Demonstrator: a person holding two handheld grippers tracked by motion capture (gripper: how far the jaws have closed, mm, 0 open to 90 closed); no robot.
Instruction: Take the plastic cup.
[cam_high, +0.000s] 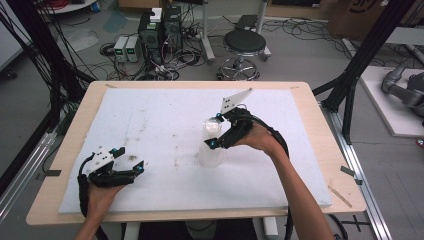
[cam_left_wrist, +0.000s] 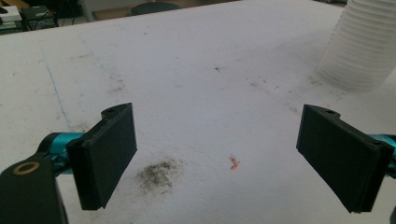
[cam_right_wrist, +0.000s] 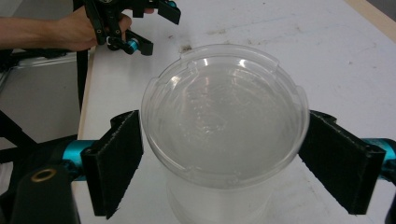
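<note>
A stack of clear plastic cups (cam_high: 211, 147) stands upright near the middle of the white foam board (cam_high: 150, 115). My right gripper (cam_high: 215, 131) straddles the top cup (cam_right_wrist: 224, 112), open, one black pad close to each side of the rim; I cannot tell whether they touch it. The right gripper view looks down into that cup between the jaws (cam_right_wrist: 219, 158). My left gripper (cam_high: 130, 160) is open and holds nothing, low over the board at the front left, well apart from the cups. The ribbed stack (cam_left_wrist: 362, 46) stands at the upper right of the left gripper view, beyond the open jaws (cam_left_wrist: 217, 154).
The foam board lies on a wooden table (cam_high: 320, 130). A dark smudge (cam_left_wrist: 156, 175) and a red fleck (cam_left_wrist: 233, 162) mark the board under the left gripper. Beyond the table stand a stool (cam_high: 244, 42), computer boxes (cam_high: 160, 30) with cables, and black frame posts (cam_high: 370, 45).
</note>
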